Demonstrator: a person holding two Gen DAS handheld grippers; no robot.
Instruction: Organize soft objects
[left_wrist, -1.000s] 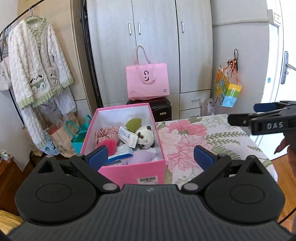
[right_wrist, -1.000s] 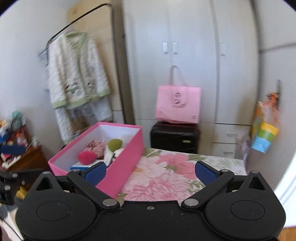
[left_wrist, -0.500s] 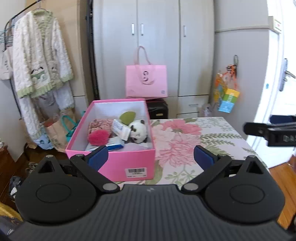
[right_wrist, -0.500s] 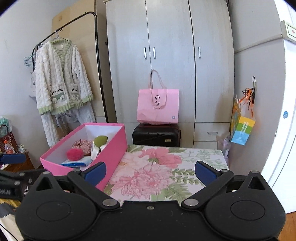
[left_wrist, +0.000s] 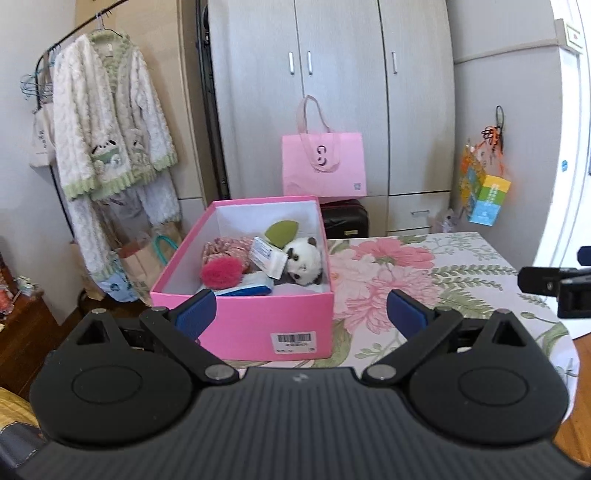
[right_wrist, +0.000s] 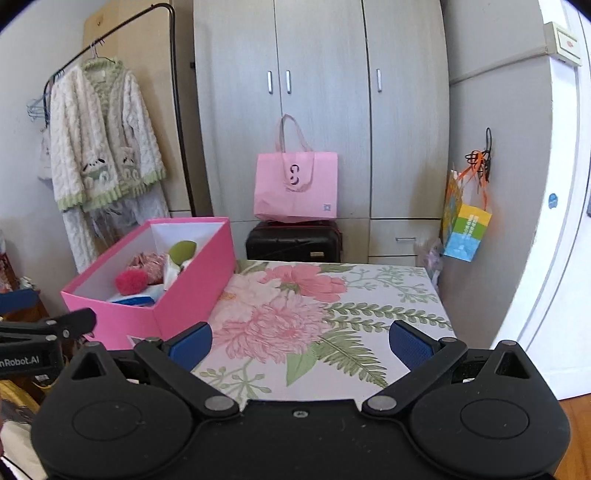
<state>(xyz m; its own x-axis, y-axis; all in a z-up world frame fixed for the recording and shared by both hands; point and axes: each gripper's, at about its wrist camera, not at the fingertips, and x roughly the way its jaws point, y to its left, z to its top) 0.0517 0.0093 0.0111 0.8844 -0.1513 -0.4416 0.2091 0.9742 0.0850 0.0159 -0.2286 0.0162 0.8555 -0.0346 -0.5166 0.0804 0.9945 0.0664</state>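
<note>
A pink box (left_wrist: 266, 325) stands on the left part of the floral table (left_wrist: 424, 280). It holds a panda plush (left_wrist: 304, 260), a red pompom (left_wrist: 221, 272), a pink patterned cloth (left_wrist: 225, 245), a green leaf shape (left_wrist: 280, 232) and a tagged packet. The box also shows in the right wrist view (right_wrist: 177, 302). My left gripper (left_wrist: 297, 314) is open and empty, in front of the box's near wall. My right gripper (right_wrist: 299, 343) is open and empty over the floral table (right_wrist: 332, 314), right of the box.
A grey wardrobe (left_wrist: 332, 92) stands behind the table, with a pink bag (left_wrist: 324, 164) on a black suitcase (left_wrist: 345, 218). A fluffy robe (left_wrist: 110, 129) hangs on a rack at the left. A coloured bag (left_wrist: 485, 195) hangs at the right.
Both grippers have drawn back from the table, so the box and table look farther away. Both stay open and empty.
</note>
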